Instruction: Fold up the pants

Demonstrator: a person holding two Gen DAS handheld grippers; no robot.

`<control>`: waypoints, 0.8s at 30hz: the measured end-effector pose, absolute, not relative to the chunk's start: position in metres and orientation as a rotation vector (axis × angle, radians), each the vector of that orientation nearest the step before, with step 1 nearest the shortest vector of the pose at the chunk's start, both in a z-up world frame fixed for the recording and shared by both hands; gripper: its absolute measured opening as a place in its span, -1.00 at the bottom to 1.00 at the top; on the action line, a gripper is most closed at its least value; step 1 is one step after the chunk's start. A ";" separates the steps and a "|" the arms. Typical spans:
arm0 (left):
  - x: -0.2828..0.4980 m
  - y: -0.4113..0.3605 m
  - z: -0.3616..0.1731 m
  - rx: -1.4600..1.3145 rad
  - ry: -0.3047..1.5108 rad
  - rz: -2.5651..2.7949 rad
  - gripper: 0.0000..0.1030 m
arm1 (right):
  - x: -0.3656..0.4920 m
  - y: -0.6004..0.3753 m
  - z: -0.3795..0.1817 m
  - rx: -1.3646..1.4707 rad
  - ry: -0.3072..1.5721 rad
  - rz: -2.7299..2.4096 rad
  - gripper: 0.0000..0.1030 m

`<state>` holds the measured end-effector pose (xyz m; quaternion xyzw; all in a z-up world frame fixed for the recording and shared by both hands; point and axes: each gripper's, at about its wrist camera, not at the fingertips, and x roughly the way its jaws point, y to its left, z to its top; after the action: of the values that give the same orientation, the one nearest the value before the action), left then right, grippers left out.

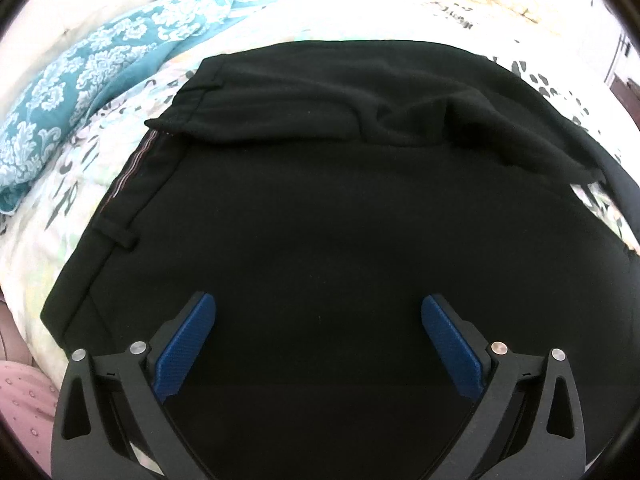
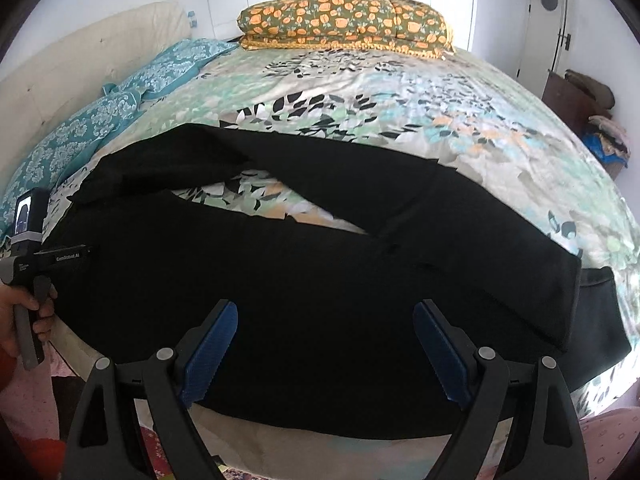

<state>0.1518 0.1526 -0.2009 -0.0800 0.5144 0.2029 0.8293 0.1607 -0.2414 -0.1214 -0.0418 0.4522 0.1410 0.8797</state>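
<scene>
Black pants [image 2: 320, 280] lie across the near part of a bed, the two legs running side by side with a gap of bedspread between them. In the left wrist view the waistband end [image 1: 132, 184] with belt loops is at the left, and the far layer is wrinkled. My left gripper [image 1: 318, 340] is open and empty, just above the black fabric [image 1: 320, 220]. My right gripper [image 2: 326, 352] is open and empty over the near leg. The hand-held left gripper body [image 2: 28, 264] shows at the left edge of the right wrist view.
The bed has a leaf-patterned bedspread [image 2: 400, 92]. A teal patterned pillow [image 2: 100, 120] lies along the left side, also in the left wrist view [image 1: 72, 92]. An orange floral pillow [image 2: 344, 20] lies at the far end. A door and clutter [image 2: 592, 120] are at the right.
</scene>
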 end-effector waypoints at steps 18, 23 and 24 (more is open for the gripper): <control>0.155 0.155 -0.202 -0.144 1.127 0.417 0.99 | 0.166 -0.243 -0.138 -0.013 1.033 0.310 0.73; 0.156 0.155 -0.202 -0.142 1.141 0.413 0.99 | 0.166 -0.243 -0.140 -0.005 1.042 0.312 0.73; 0.157 0.156 -0.203 -0.142 1.144 0.413 0.99 | 0.166 -0.242 -0.140 -0.004 1.043 0.313 0.73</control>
<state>0.1566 0.1555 -0.2025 -0.0666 0.5368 0.1939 0.8184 0.1665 -0.2424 -0.1397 -0.0020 0.4960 0.1487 0.8555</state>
